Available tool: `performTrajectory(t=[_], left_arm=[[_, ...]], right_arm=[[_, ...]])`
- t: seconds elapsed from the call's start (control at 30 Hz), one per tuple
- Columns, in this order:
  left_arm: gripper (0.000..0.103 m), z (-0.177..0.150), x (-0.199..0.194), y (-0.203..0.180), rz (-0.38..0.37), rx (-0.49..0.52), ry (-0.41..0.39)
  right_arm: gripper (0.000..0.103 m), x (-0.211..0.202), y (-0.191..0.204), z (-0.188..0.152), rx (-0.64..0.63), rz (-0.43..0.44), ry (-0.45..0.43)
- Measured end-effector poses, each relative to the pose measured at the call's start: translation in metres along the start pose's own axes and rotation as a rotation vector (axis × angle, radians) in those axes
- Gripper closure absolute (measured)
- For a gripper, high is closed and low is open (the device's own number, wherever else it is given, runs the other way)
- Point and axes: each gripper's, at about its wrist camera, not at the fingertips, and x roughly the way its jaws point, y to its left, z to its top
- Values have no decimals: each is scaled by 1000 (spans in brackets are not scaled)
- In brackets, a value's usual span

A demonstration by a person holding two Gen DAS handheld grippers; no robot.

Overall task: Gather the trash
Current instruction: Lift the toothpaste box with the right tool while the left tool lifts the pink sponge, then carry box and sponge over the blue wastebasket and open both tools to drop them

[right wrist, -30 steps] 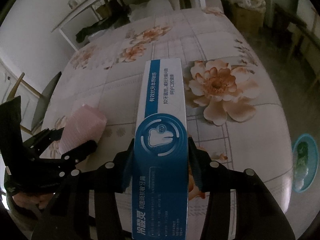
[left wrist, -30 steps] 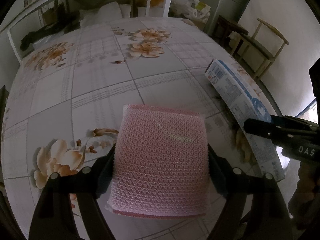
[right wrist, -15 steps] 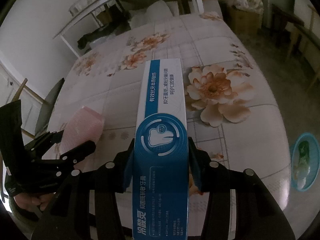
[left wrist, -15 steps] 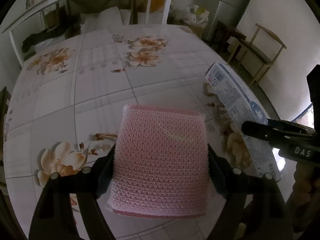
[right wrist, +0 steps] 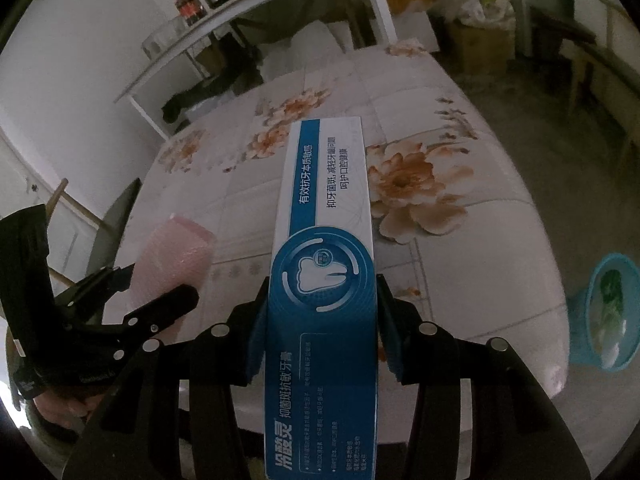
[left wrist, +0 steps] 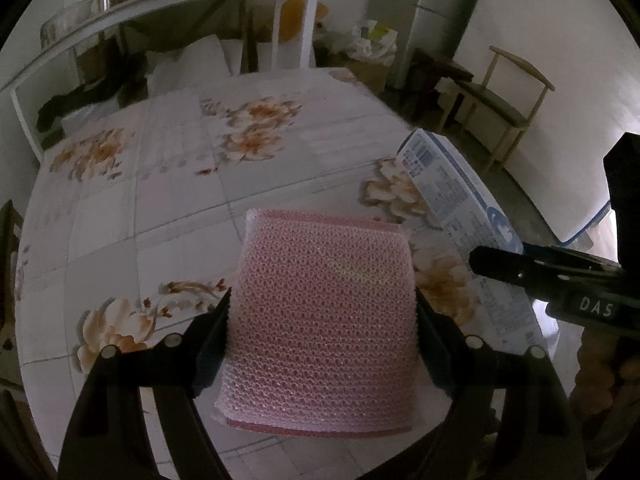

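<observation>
My left gripper [left wrist: 322, 312] is shut on a pink bubble-wrap pad [left wrist: 324, 312] and holds it above the floral table [left wrist: 168, 216]. My right gripper [right wrist: 322, 292] is shut on a long blue and white toothpaste box [right wrist: 324, 248], held level over the table's near edge. In the left wrist view the box [left wrist: 464, 216] and the right gripper [left wrist: 520, 268] show at the right. In the right wrist view the pink pad [right wrist: 172, 256] and the left gripper [right wrist: 132, 300] show at the left.
A teal basket [right wrist: 604, 312] with trash in it stands on the floor to the right of the table. A white shelf [left wrist: 160, 4] with jars stands behind the table. A wooden chair [left wrist: 504, 100] stands at the far right by the wall.
Both grippers have lifted and pulled back from the table with their objects still held. More of the shelf and the room shows now, and the teal basket is fuller in view.
</observation>
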Motion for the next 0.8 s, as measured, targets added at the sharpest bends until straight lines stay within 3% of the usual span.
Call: performTrajectory(t=[0.17, 0.37, 0.57, 0.8], left_arm=[[23, 5, -8, -22, -16, 40, -23], [23, 19, -13, -68, -85, 111, -40], [23, 38, -4, -124, -181, 195, -36], [23, 59, 31, -218, -327, 295, 54]], right_arm=[[58, -23, -12, -10, 23, 8, -47], [58, -57, -43, -28, 92, -2, -118], [58, -97, -102, -64, 239, -68, -190], [58, -142, -194, -115, 511, -162, -260]])
